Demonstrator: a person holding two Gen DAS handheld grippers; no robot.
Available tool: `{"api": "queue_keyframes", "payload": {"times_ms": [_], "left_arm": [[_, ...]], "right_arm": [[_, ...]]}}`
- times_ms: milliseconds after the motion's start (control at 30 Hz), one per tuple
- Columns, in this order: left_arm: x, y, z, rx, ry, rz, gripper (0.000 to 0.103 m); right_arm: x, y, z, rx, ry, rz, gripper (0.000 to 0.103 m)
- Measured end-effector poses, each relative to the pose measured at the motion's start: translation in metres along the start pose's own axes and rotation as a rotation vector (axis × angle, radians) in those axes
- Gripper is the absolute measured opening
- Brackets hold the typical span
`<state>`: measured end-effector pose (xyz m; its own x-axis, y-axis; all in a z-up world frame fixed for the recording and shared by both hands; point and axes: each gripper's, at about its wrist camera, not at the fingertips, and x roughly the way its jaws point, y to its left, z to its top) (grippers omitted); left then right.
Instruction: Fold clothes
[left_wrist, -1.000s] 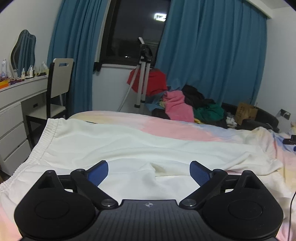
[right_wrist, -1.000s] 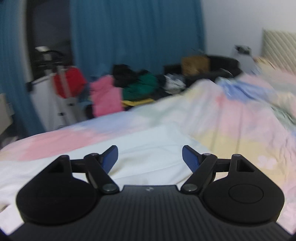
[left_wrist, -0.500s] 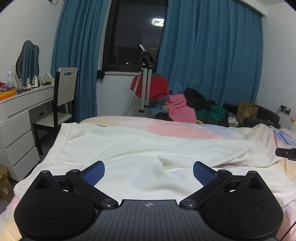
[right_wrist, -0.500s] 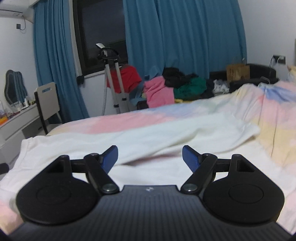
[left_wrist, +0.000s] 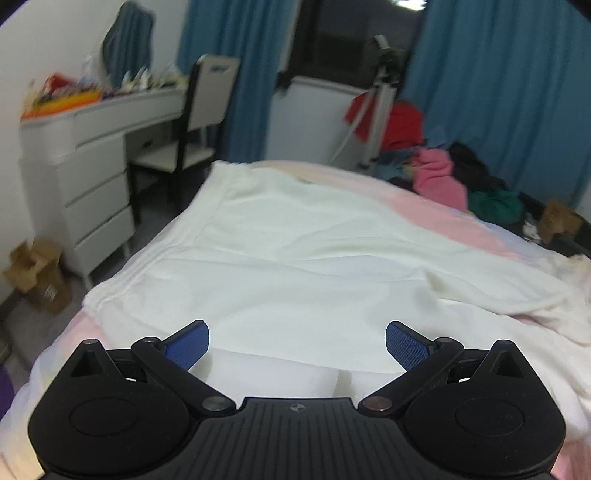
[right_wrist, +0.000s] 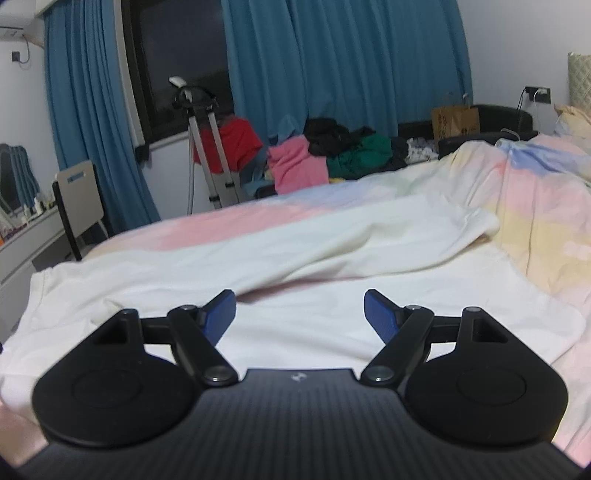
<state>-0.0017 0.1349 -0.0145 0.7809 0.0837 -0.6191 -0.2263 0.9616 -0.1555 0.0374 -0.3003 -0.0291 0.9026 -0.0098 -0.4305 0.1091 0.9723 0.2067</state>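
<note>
Your left gripper (left_wrist: 297, 343) hangs wide open, empty, above the white garment (left_wrist: 314, 258) spread across the pastel bedspread (right_wrist: 535, 206). Right gripper (right_wrist: 300, 312) likewise spread wide, holding nothing, garment just ahead. Beyond: blue curtains (right_wrist: 332, 66), tripod (right_wrist: 199, 147), clothes pile (right_wrist: 332, 155). Left of your left gripper: white dresser (left_wrist: 85, 177), chair (left_wrist: 199, 122).

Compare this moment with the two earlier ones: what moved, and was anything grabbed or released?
The left gripper swung left, bringing the dresser and chair further into its view; its picture is motion-blurred. The right gripper swung left a second ago and has since nearly settled. Nothing was grabbed or released: both stay open and empty above the white garment, spread on the bed as before.
</note>
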Motion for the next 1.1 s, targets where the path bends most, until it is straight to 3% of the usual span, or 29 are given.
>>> {"api": "queue_keyframes", "payload": {"times_ms": [133,267,367,467,700,1100], "left_arm": [[0.002,0.02,0.024,0.046,0.024,0.043,0.103],[0.004,0.034,0.029,0.07,0.073,0.042,0.103],[0.013,0.057,0.021,-0.032,0.094,0.026,0.103],[0.025,0.077,0.011,-0.142,0.167,0.017,0.102],[0.018,0.108,0.008,-0.307,0.178,-0.001,0.102],[0.042,0.135,-0.012,-0.566,0.387,-0.024,0.098]], "right_arm": [[0.005,0.003,-0.004,-0.043,0.007,-0.006,0.078],[0.007,0.002,-0.006,-0.054,0.005,0.0,0.078],[0.008,-0.004,-0.003,-0.011,0.022,0.008,0.078],[0.008,-0.009,-0.001,0.01,0.026,0.007,0.078],[0.012,-0.01,-0.002,0.01,0.055,-0.013,0.078],[0.021,-0.02,-0.004,0.046,0.116,-0.056,0.078]]}}
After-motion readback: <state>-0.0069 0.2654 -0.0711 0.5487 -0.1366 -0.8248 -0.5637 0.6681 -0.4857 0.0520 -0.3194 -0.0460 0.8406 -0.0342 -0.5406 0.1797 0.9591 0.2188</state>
